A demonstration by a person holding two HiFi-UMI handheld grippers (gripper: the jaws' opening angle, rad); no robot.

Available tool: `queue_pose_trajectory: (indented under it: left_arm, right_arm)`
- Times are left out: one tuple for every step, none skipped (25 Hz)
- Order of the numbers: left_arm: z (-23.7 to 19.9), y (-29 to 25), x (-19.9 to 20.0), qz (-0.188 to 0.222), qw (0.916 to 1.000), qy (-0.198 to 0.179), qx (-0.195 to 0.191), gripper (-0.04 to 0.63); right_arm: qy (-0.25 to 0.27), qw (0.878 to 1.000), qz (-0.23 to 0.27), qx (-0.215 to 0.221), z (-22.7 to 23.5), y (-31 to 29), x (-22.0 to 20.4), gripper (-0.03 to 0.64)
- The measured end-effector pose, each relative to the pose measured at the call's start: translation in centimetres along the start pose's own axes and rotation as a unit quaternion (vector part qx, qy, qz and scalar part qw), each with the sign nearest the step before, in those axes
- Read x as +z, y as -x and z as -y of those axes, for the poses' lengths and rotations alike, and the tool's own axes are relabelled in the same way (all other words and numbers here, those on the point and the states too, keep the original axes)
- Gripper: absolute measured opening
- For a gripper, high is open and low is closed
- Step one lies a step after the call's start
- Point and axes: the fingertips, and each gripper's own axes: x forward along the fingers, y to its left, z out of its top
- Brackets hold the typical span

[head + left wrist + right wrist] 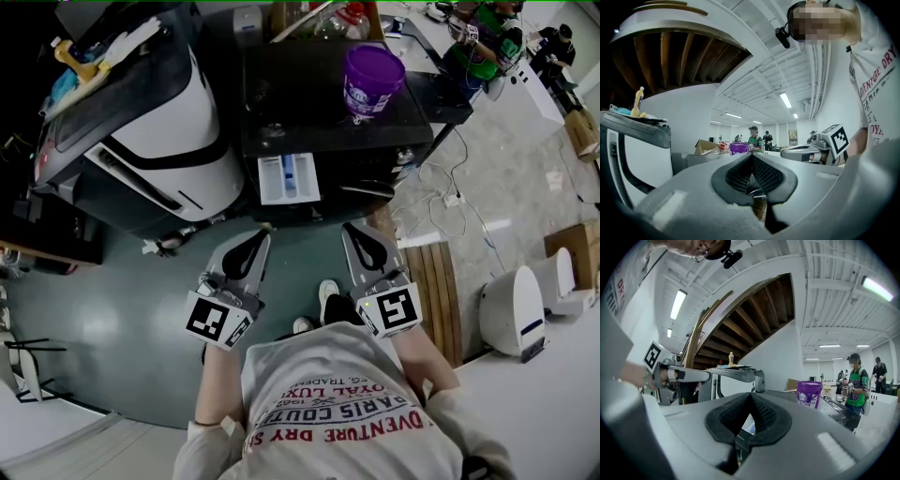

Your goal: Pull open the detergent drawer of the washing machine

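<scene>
Drawer position comes first: the detergent drawer [289,178] stands out from the front of the washing machine [328,103], at its upper left corner, with its white compartments and 1 blue one showing from above. I judge the pull done or nearly done.

My left fingers [248,255] and right fingers [370,248] are both pressed together with nothing between them. They point level at the machine's front, below the drawer and clear of it, touching nothing.

If the drawer needs more travel, I would part 1 pair of fingers, most likely the left since it sits closer beneath, and bring it up to the drawer's front lip. I would close on that lip squarely and draw straight back toward myself, level and without twisting, so the tray cannot bind on its rails. A slow pull would also avoid shaking the purple tub [372,80] standing on top of the machine.
</scene>
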Motion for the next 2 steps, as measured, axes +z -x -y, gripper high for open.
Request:
queue_pose_trajectory:
  left_arm:
    - [0.09, -0.05, 0.03, 0.000, 1.0000, -0.001, -0.002, -0.008]
    - [0.16, -0.11, 0.07, 0.000, 1.0000, -0.002, -0.004, -0.008]
  right_arm:
    - [0.000, 1.000, 0.001, 0.000, 0.04, -0.01, 0.02, 0.000]
    - [-0.001, 1.000, 0.001, -0.001, 0.09, -0.03, 0.04, 0.000]
